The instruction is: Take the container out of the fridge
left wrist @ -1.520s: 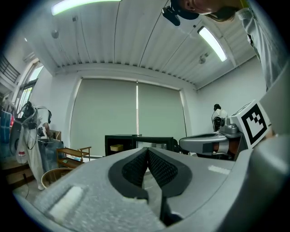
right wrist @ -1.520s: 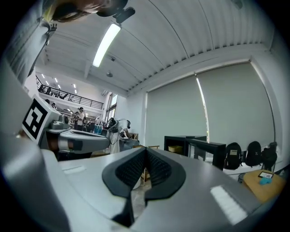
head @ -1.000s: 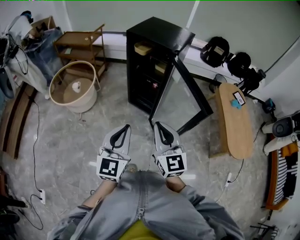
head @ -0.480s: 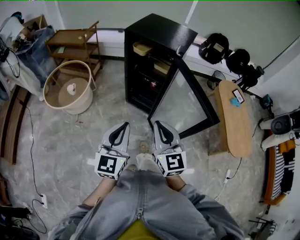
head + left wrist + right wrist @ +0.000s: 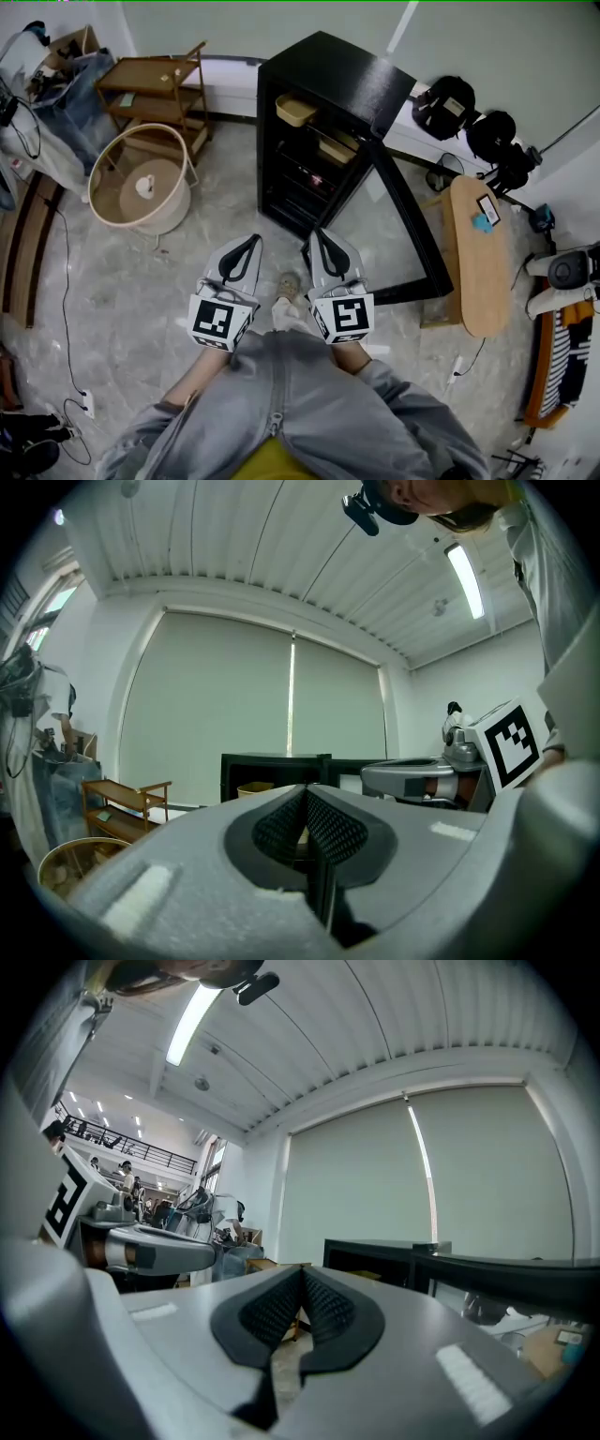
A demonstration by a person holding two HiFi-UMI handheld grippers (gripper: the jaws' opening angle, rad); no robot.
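The left hand-held gripper [image 5: 246, 255] and right hand-held gripper [image 5: 321, 246] are held closed and empty, short of the black glass-door fridge [image 5: 337, 70], its door open so the shallow tan container [image 5: 296, 110] on its top shelf can be reached.

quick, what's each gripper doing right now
Left gripper: closed, holding nothing.
Right gripper: closed, holding nothing.
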